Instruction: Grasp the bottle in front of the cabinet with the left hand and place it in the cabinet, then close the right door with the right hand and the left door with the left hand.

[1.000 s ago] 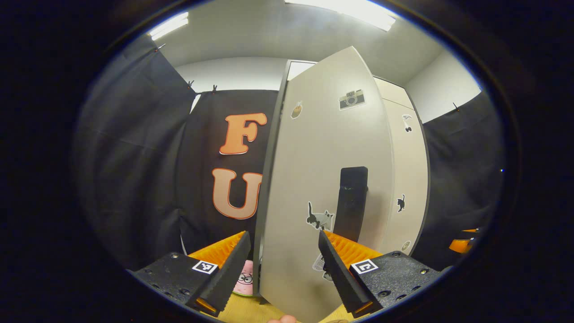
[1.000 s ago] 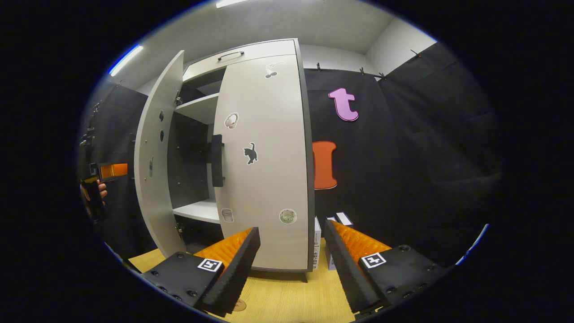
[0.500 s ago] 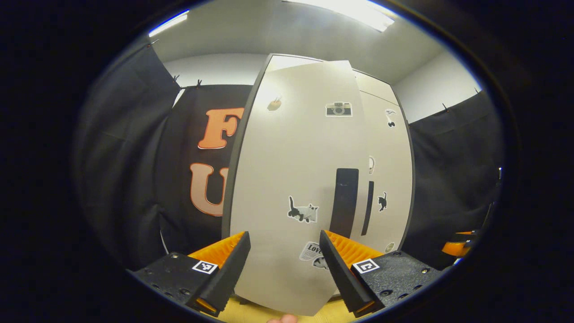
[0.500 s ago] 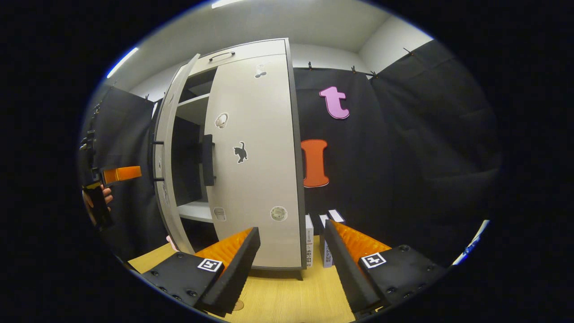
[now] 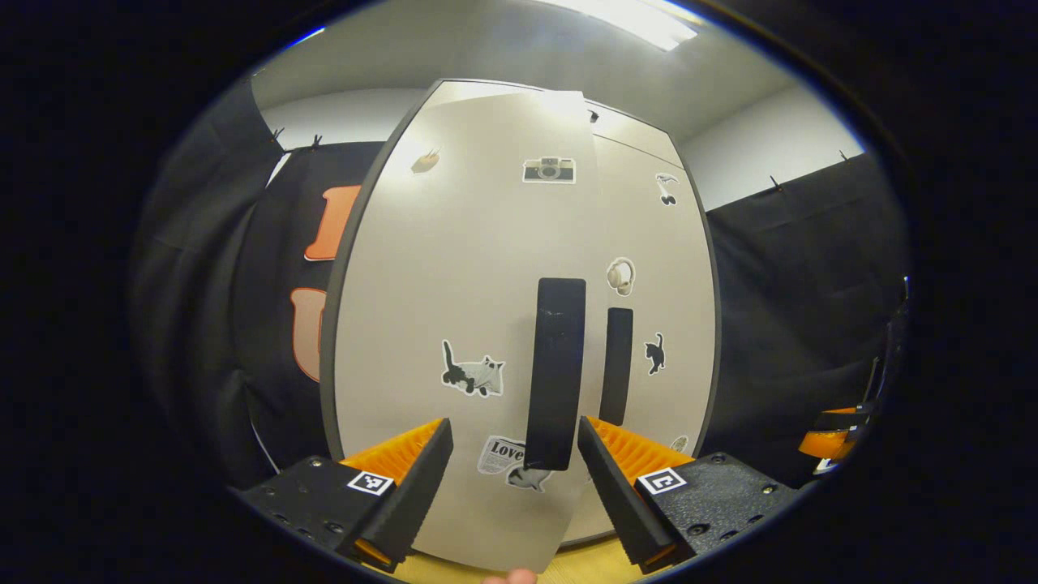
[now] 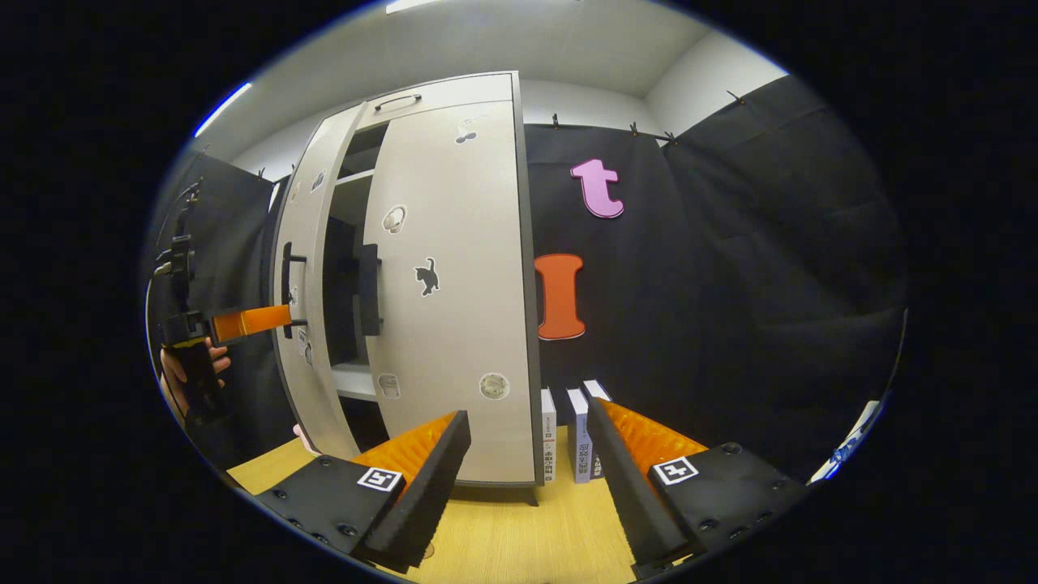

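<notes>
Near the end: right door [image 6: 454, 284] at centre frame shut, left door [image 6: 304, 300] just left of it ajar with a narrow gap, bottle presumably inside but hidden; left gripper [image 5: 515, 478] open and empty before the left door's handle [image 5: 556, 373], right gripper [image 6: 527, 478] open, empty, well back.
</notes>
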### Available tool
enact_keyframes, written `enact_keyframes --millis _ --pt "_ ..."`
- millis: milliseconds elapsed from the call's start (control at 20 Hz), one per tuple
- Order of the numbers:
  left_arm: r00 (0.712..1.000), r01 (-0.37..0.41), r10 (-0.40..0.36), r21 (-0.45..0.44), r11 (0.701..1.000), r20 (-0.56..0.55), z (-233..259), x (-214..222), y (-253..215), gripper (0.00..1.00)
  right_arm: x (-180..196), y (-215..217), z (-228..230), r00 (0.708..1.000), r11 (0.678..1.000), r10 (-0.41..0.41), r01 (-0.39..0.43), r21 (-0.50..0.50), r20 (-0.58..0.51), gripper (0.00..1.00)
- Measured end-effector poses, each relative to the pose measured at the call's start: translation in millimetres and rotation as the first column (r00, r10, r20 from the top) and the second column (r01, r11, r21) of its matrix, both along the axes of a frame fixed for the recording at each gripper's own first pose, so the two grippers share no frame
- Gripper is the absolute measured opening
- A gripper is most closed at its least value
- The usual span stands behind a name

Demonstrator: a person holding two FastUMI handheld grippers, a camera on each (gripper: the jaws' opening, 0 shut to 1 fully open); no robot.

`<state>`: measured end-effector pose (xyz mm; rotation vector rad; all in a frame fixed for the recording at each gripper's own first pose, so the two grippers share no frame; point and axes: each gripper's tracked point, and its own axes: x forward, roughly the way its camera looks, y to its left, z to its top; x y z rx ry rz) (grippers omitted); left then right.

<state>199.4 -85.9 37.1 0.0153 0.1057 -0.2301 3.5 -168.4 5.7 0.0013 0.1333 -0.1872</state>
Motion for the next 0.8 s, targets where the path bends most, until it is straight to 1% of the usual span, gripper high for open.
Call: enact_keyframes --millis 50,100,250,400,450,500,550,600,650,700,800 --pt "1.0 0.001 -0.001 -0.001 1.0 -0.005 -2.6 3.4 -2.8 0.92 -3.0 -2.4 1.5 1.0 1.0 -0.01 0.01 -0.004 0.002 0.96" --pt "1.0 0.001 -0.001 0.001 1.0 -0.008 -6.0 9.1 -5.5 0.94 -4.9 -4.6 3.0 1.0 1.0 -0.02 0.02 -0.006 0.006 0.96" --pt "1.0 -0.018 0.018 0.017 1.0 -0.015 -15.1 22.2 -9.6 0.94 -13.9 -12.8 4.0 0.999 0.999 -0.051 0.051 -0.012 0.011 0.96" --pt "1.0 -0.026 0.026 0.007 1.0 -0.013 -17.4 29.7 -11.1 0.94 -19.7 -21.8 5.7 0.996 0.996 -0.085 0.085 -0.013 0.015 0.96" --pt "0.999 -0.04 0.04 0.002 0.999 -0.013 -19.4 32.6 -8.4 0.94 -21.5 -24.8 5.6 0.995 0.996 -0.094 0.094 -0.01 0.016 0.96" --pt "0.998 -0.06 0.06 0.008 0.998 -0.011 -22.1 35.2 -4.8 0.94 -22.2 -27.2 5.3 0.995 0.995 -0.102 0.103 -0.007 0.016 0.96" --pt "0.998 -0.068 0.068 0.015 0.998 -0.011 -21.7 36.0 -2.5 0.92 -23.7 -30.6 5.6 0.994 0.994 -0.11 0.11 -0.005 0.016 0.96" --pt "0.997 -0.071 0.072 0.021 0.997 -0.006 -20.6 35.7 -2.9 0.92 -25.1 -32.7 5.6 0.993 0.993 -0.117 0.117 -0.005 0.017 0.96" --pt "0.997 -0.076 0.076 0.029 0.997 -0.002 -20.7 35.4 -2.2 0.95 -26.7 -34.8 6.5 0.992 0.993 -0.121 0.121 -0.006 0.018 0.96" --pt "0.997 -0.081 0.081 0.043 0.996 0.004 -21.3 37.2 -2.3 0.93 -27.5 -36.0 7.7 0.992 0.992 -0.125 0.125 -0.007 0.019 0.96" --pt "0.995 -0.095 0.094 0.082 0.992 0.017 -22.3 36.7 -2.0 0.95 -29.5 -36.9 8.9 0.992 0.992 -0.127 0.127 -0.009 0.022 0.96"
